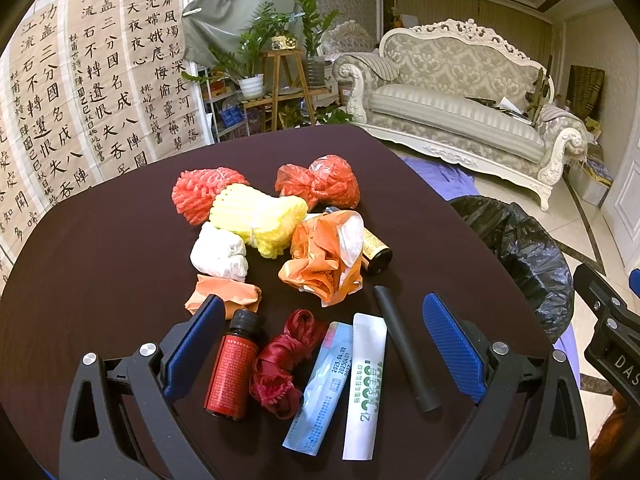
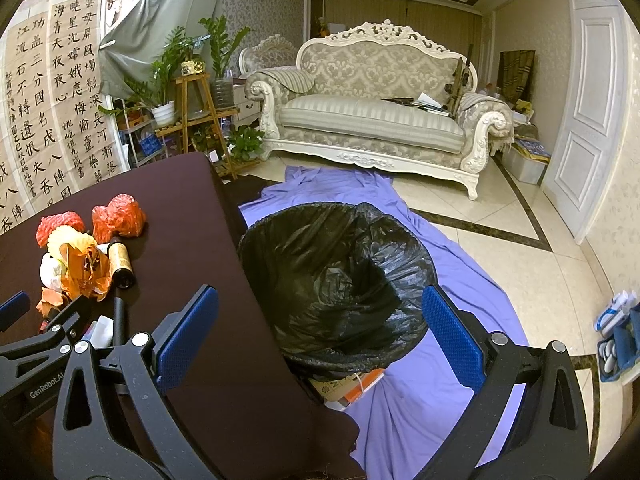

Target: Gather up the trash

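Left tool [image 1: 324, 332], spread wide and empty above worktop [image 1: 100, 264], straddled red bottle [image 1: 232, 368], long axis along its fingers; right tool [image 2: 320, 332], likewise wide and empty, faced black-lined bin [image 2: 340, 280].

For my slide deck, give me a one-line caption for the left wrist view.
Open left gripper hovers over trash on the dark round table: red-labelled dark bottle, crumpled red ribbon, two sachets, black tube.

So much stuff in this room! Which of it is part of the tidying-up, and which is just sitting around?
Part of the job:
- red bottle
- dark red ribbon
- two sachets
- black tube
- orange bag
- yellow foam net
- bin with black liner
- left hand-held gripper, open over the table

Just there:
- sofa
- plants
- calligraphy sheets
- purple cloth
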A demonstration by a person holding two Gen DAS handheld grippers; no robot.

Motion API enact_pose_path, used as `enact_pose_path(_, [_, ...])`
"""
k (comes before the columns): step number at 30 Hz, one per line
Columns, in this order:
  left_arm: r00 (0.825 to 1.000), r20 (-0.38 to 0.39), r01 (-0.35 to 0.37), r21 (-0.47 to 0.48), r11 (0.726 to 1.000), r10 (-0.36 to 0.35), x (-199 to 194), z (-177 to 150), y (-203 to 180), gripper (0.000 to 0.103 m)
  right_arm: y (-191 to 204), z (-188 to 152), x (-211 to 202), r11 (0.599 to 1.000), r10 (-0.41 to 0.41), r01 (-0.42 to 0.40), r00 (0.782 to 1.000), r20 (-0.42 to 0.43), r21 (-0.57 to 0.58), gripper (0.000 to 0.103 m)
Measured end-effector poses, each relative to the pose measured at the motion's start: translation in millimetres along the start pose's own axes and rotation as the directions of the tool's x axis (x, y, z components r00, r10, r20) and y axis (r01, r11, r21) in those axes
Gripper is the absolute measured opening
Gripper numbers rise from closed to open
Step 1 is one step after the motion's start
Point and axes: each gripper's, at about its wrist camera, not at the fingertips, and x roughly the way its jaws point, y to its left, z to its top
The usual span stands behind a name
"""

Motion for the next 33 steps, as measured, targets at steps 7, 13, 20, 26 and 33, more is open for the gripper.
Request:
enact_pose_path(7, [1.0, -0.006, 0.005, 0.002, 1.0, -0.005, 3, 0, -1, 0.096, 0, 0, 1, 1.0, -0.002, 0.002, 1.0, -0.001, -0.002, 0.099])
enact_pose_path(13, [1.0, -0.015, 0.015, 0.01, 1.0, -0.015, 4, -10, -5, 0.096, -7, -3, 0, 1.0, -0.003, 0.003, 1.0, -0.002, -0.001, 0.099])
enact_pose_path(20, [0.999, -0.029, 0.016, 0.006, 1.0, -0.015, -6, -13, 5, 0.095, -13, -13, 1, 1.0, 0.009, -0.009, 1.0, -0.016, -0.016, 0.089])
enact_pose_path(26, [1.0, -0.031, -0.002, 0.003, 1.0, 0.002, -15, -13, 30, 0.083, -7, -21, -4, 0.998, 0.047, -0.049, 0.998, -0.034, -0.034, 0.079])
enact_pose_path(33, [0.998, -0.057, -0.025, -0.026, 0.999, 0.023, -20, -15, 56, 0.077, 11, -24, -5, 0.994, 0.087, -0.09, 0.995, -0.049, -0.066, 0.077])
